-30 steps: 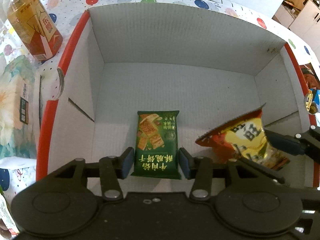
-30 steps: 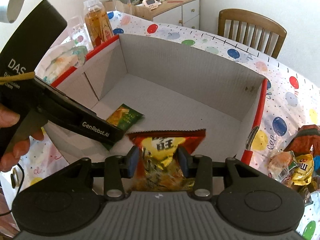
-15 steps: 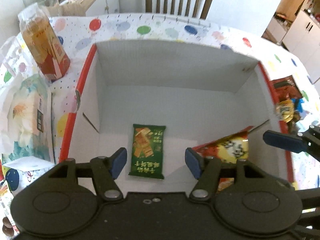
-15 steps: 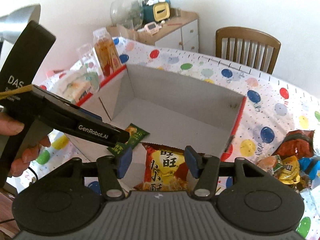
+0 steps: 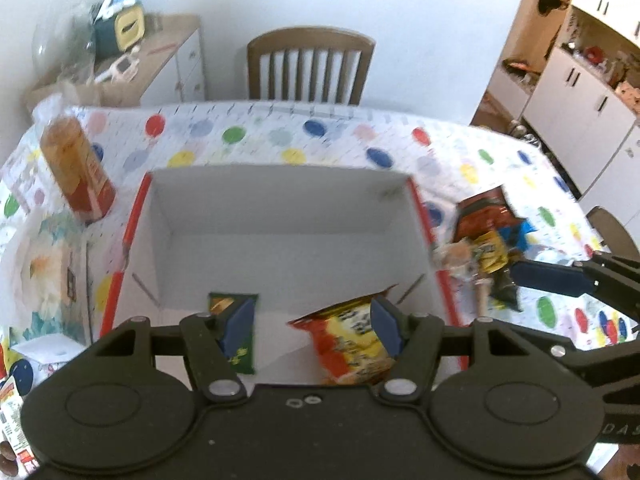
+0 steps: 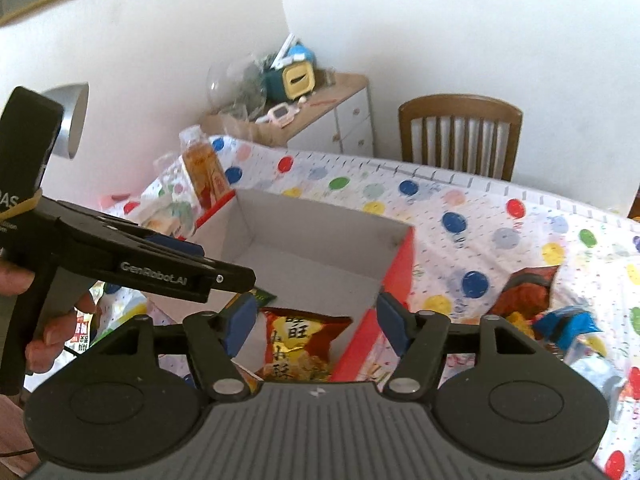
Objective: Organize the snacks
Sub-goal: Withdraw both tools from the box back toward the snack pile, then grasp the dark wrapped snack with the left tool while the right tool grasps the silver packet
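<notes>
Overhead, both grippers hung empty above the box (image 5: 280, 216) on the spotted tablecloth (image 5: 360, 136), two packets already delivered. The left gripper (image 5: 316, 326) stood with its jaws well apart, nothing between them; the green packet (image 5: 242, 354) lay flat on the box floor at the near edge, toward the left wall. The right gripper (image 6: 314, 320) had just been opening, its jaws also wide and bare, and the red-and-yellow packet (image 6: 300, 344) it hung over rested on the box floor by the near right corner, propped partly against the right wall. Judging by the scene, the step in hand was the retreat from the box and the reach for more. Beyond the right wall, a loose pile of snacks (image 5: 486, 240) waited on the cloth near the table's right edge, the right gripper's blue fingertip (image 5: 548, 276) just beside it. Doing this well probably meant lifting clear of the red rim before swinging sideways, then taking one packet from the top of the heap by a flat edge, since crinkled foil slips. At the left edge, a bottle (image 5: 76, 168) stood beside the box, well away from the work.
</notes>
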### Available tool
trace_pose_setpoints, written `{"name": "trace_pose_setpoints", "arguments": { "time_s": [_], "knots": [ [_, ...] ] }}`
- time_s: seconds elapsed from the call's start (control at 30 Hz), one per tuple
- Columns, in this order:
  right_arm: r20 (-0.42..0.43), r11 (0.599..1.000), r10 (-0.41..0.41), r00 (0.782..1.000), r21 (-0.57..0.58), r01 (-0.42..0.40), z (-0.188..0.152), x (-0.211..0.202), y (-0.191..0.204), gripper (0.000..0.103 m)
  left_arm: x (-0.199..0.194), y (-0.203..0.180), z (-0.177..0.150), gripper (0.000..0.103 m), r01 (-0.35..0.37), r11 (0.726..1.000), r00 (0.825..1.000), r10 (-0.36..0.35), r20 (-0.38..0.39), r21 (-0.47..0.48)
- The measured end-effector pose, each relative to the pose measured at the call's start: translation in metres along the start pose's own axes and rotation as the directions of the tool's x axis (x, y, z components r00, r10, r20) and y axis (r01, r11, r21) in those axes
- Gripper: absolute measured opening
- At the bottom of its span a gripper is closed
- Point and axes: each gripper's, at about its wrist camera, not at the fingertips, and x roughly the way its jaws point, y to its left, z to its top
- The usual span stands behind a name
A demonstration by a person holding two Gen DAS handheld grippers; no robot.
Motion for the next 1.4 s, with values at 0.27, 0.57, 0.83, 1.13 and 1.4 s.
{"name": "trace_pose_setpoints", "arguments": {
  "time_s": [0.27, 0.57, 0.83, 1.13, 1.4],
  "knots": [
    [0.062, 0.998, -0.048, 0.997, 0.029, 0.047, -0.012, -0.046, -0.04, 0.077, -0.024, -0.047, 0.001, 0.076, 0.049, 0.998, 0.992, -0.054, 0.116, 0.039],
    [0.068, 0.991, -0.11, 0.992, 0.084, 0.104, -0.038, -0.076, -0.091, 0.084, -0.024, -0.111, -0.005, 0.085, 0.095, 0.988, 0.981, -0.114, 0.157, 0.124],
    [0.047, 0.98, -0.177, 0.983, 0.104, 0.171, -0.063, -0.093, -0.14, 0.087, -0.011, -0.154, -0.015, 0.093, 0.118, 0.979, 0.978, -0.144, 0.152, 0.164],
    [0.005, 0.973, -0.209, 0.978, 0.097, 0.208, -0.078, -0.089, -0.192, 0.088, 0.009, -0.193, -0.027, 0.103, 0.122, 0.973, 0.971, -0.158, 0.181, 0.196],
    [-0.063, 0.973, -0.223, 0.973, 0.047, 0.226, -0.084, -0.063, -0.231, 0.088, 0.046, -0.214, -0.03, 0.103, 0.132, 0.967, 0.976, -0.164, 0.14, 0.217]
  ]
}}
